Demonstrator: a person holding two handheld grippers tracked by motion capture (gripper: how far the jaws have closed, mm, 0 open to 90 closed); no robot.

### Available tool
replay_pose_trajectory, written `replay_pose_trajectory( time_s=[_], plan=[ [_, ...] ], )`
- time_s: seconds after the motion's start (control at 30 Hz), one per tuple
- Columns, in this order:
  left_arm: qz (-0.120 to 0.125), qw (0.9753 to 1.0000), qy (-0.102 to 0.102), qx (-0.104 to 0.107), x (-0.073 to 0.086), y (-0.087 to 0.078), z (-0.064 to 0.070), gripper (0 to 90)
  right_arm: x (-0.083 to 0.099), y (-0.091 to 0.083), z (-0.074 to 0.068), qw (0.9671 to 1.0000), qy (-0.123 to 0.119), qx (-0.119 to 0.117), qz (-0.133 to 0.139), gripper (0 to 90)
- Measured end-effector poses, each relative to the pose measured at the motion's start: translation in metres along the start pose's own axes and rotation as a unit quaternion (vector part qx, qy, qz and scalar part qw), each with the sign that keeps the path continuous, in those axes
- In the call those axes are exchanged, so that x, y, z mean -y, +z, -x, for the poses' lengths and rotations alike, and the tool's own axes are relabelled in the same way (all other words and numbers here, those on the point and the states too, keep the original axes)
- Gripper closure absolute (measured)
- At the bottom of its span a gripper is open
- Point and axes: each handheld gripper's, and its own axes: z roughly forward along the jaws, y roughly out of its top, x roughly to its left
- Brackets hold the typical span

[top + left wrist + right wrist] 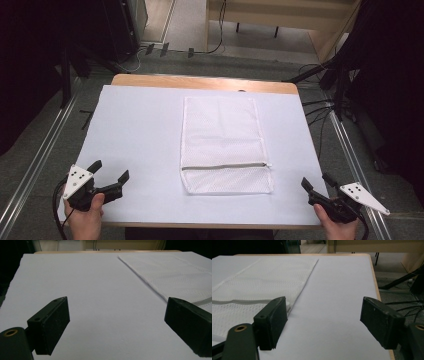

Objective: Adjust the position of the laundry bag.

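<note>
White mesh laundry bag (223, 145) with a grey zipper (225, 166) lies flat on the pale table sheet (135, 130). Left gripper (111, 171) and right gripper (316, 181) rest near the front corners, both wide open and holding nothing.

High view overhead facing forward, gripper views low, close, perhaps converging, sharing mesh bag (225, 145)

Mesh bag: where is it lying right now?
In the high view the mesh bag lies flat on the white table cover, slightly right of centre, between the left tool and right tool, touching neither.
</note>
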Motion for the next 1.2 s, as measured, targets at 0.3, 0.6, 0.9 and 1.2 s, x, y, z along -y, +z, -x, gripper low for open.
replay_pose_trajectory(
  time_s=[0.3, 0.6, 0.9, 1.2],
  plan=[
    [-0.014, 0.9996, 0.001, 0.025, -0.019, 0.018, 0.014, 10.6, 0.003, 0.004, -0.003, 0.9998, -0.002, -0.017, -0.006, 25.3],
    [-0.069, 0.9955, -0.014, 0.063, -0.044, 0.081, 0.060, 31.4, 0.006, 0.006, -0.006, 0.9998, -0.021, 0.000, -0.004, 32.6],
    [-0.142, 0.9855, -0.035, 0.086, -0.043, 0.133, 0.088, 46.3, 0.007, 0.006, -0.008, 0.9995, -0.024, -0.018, -0.004, 46.6],
    [-0.189, 0.9764, -0.060, 0.085, -0.024, 0.154, 0.094, 62.0, 0.007, 0.006, -0.011, 0.9994, -0.014, -0.032, -0.001, 49.7]
  ],
)
